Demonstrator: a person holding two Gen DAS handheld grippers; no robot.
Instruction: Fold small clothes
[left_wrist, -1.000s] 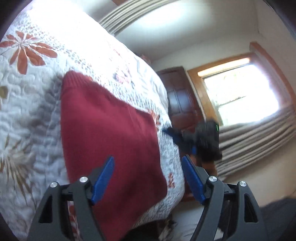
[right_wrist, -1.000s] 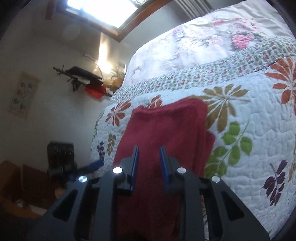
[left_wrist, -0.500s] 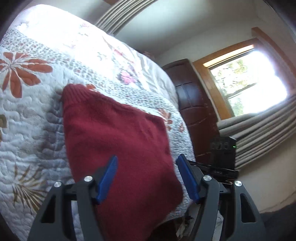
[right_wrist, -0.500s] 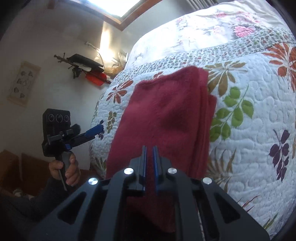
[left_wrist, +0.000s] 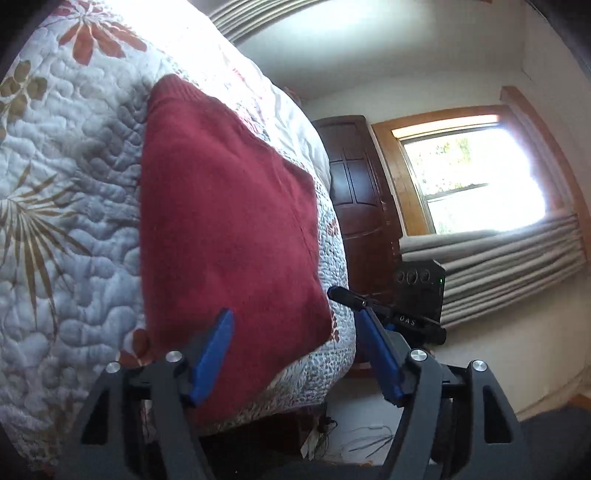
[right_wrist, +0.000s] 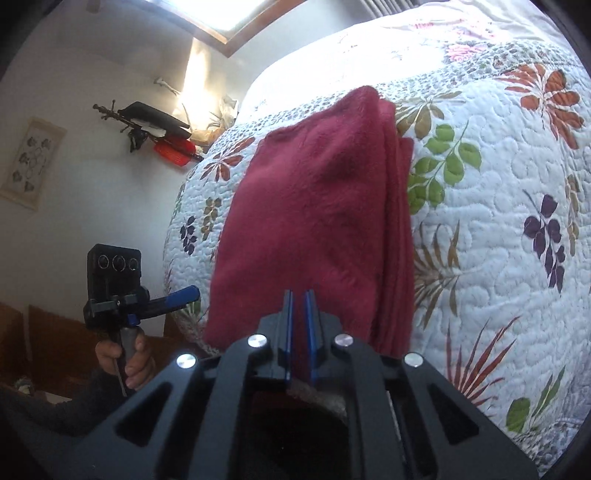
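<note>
A dark red folded garment lies flat on the floral quilt, near the bed's edge. My left gripper is open just above the garment's near edge, with nothing between its blue pads. The right wrist view shows the same garment with stacked layers along its right side. My right gripper is shut to a thin slit over the garment's near end, and no cloth is lifted by it. That right gripper also appears beside the bed's edge. A hand holds the left gripper off the bed's side.
The quilt stretches wide to the right of the garment. Beyond the bed's edge stand a dark wooden door, a bright window and a curtain. Cables lie on the floor. A wall rack hangs at the left.
My right gripper has gone from partly open to shut and has backed toward the garment's near end. The left gripper has stayed open and its view has swung across the garment.
</note>
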